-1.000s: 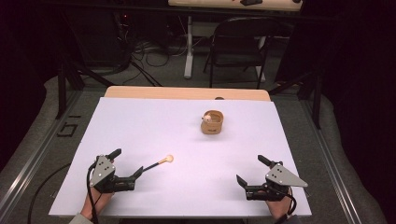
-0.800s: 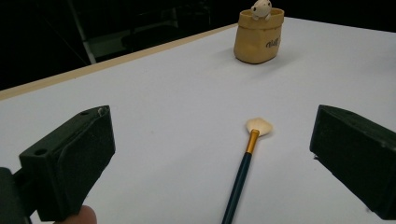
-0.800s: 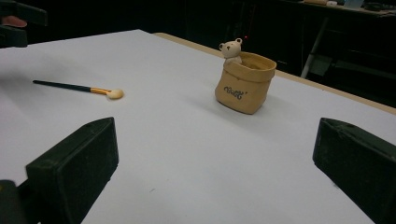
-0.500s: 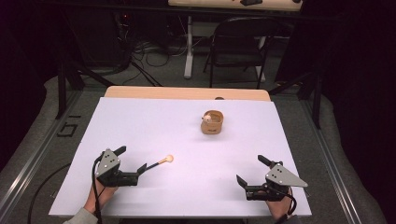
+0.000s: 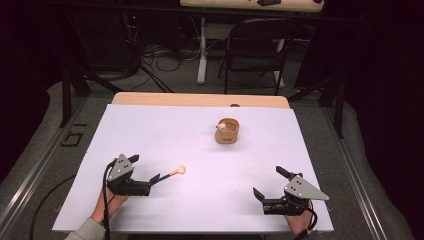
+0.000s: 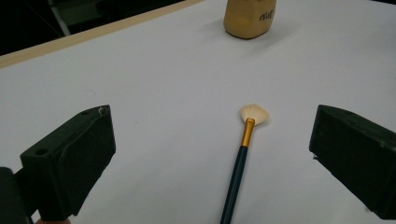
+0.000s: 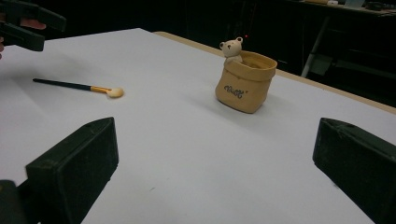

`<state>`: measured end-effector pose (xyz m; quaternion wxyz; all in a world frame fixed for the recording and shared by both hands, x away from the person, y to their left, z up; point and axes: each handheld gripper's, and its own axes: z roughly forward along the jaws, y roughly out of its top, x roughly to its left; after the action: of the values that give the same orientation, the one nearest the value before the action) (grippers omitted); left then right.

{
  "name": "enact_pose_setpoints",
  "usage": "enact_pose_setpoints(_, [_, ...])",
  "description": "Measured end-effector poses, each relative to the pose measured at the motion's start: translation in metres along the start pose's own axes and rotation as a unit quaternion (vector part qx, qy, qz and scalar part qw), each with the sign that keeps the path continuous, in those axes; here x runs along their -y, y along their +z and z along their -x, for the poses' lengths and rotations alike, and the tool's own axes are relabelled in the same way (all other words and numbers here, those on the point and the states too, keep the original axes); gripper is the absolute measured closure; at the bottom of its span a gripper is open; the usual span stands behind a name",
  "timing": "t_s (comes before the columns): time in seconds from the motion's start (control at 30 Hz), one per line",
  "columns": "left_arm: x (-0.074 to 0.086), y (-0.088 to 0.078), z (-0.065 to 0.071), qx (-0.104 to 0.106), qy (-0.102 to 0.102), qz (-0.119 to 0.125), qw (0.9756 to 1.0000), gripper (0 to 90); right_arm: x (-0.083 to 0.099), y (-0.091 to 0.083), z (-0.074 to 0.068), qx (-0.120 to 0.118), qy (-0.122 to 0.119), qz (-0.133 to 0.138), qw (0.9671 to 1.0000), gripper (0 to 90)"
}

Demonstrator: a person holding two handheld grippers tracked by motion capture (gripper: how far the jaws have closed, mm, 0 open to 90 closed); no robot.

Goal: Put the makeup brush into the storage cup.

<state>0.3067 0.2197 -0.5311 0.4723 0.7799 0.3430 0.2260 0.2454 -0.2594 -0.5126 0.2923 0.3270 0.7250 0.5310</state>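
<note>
A make-up brush [image 5: 172,173] with a dark handle, gold ferrule and cream bristles lies on the white table [image 5: 165,130], left of centre. My left gripper [image 5: 146,168] is open around the handle's near end without touching it. In the left gripper view the brush [image 6: 240,161] lies flat between the two spread jaws. A tan sack-shaped pot [image 5: 227,131] with a small bear figure stands upright at the centre back. My right gripper [image 5: 266,180] sits open at the front right with nothing in it. In its own view it faces the pot [image 7: 245,84].
The table's far edge is a bare wooden strip [image 5: 200,99]. A folding chair [image 5: 255,47] and floor cables [image 5: 160,62] lie beyond it. Wide white surface separates the brush, the pot and the right gripper.
My left gripper has slid a little forward and right, closing in on the brush handle. The brush, the pot and the right gripper have stayed put.
</note>
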Motion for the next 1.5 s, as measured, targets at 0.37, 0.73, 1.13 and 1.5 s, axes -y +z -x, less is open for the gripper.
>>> enact_pose_setpoints(0.37, [-0.003, 0.009, -0.001, 0.027, -0.002, -0.051, 0.9983, 1.3, 0.0, 0.0, 0.001, -0.001, 0.002, 0.0, 1.0, 0.0])
enact_pose_setpoints(0.73, [-0.012, 0.009, -0.008, 0.04, -0.014, -0.082, 0.9957, 0.8, 0.0, -0.001, 0.001, -0.001, 0.002, -0.001, 1.0, 0.0])
enact_pose_setpoints(1.13, [-0.022, 0.011, -0.011, 0.051, -0.012, -0.107, 0.9928, 0.1, 0.0, -0.001, 0.0, -0.004, 0.003, 0.004, 1.0, 0.0])
enact_pose_setpoints(1.5, [-0.035, 0.015, -0.014, 0.05, -0.004, -0.144, 0.9884, 0.0, 0.0, -0.001, 0.0, -0.004, 0.0, 0.004, 1.0, 0.0])
